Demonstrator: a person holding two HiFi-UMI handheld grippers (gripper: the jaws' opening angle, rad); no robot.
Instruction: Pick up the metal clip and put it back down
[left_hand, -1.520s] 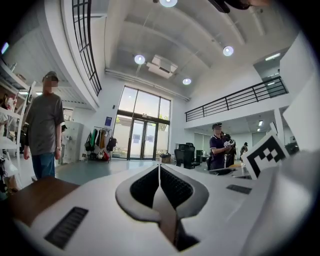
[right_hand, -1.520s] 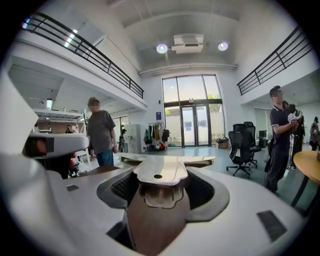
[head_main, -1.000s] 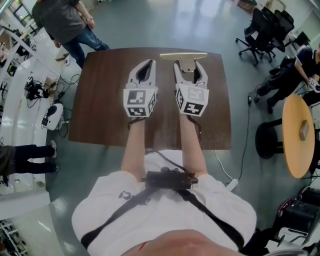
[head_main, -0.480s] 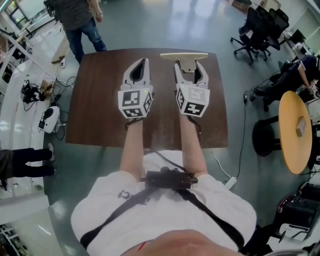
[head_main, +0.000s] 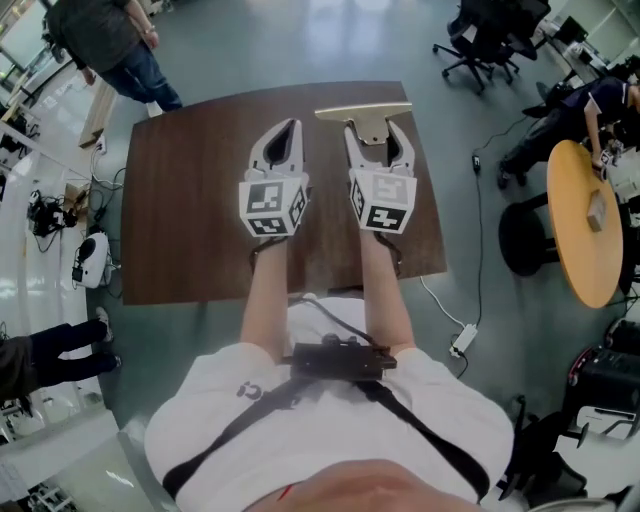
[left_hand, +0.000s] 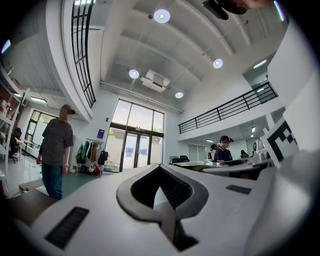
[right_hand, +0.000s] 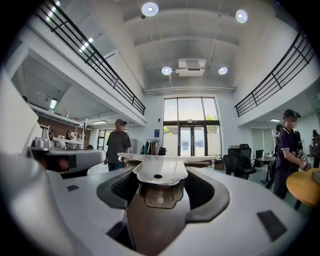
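The metal clip (head_main: 364, 116) is a pale T-shaped piece lying at the far edge of the dark brown table (head_main: 200, 200). Its crossbar runs along that edge and its stem points toward me. My right gripper (head_main: 377, 135) has its two jaws on either side of the stem and is shut on it. In the right gripper view the clip (right_hand: 160, 172) fills the gap between the pads, low over the tabletop. My left gripper (head_main: 290, 128) hovers beside it to the left, shut and holding nothing; its jaws (left_hand: 160, 168) meet at the tip.
A person (head_main: 100, 40) stands beyond the table's far left corner. A round wooden table (head_main: 585, 220) and office chairs (head_main: 490, 40) are off to the right. A cable and power strip (head_main: 462, 340) lie on the floor by the table's near right corner.
Both grippers and the clip keep their places on the table. The head view has shifted a little, and the person at the far left has walked further away.
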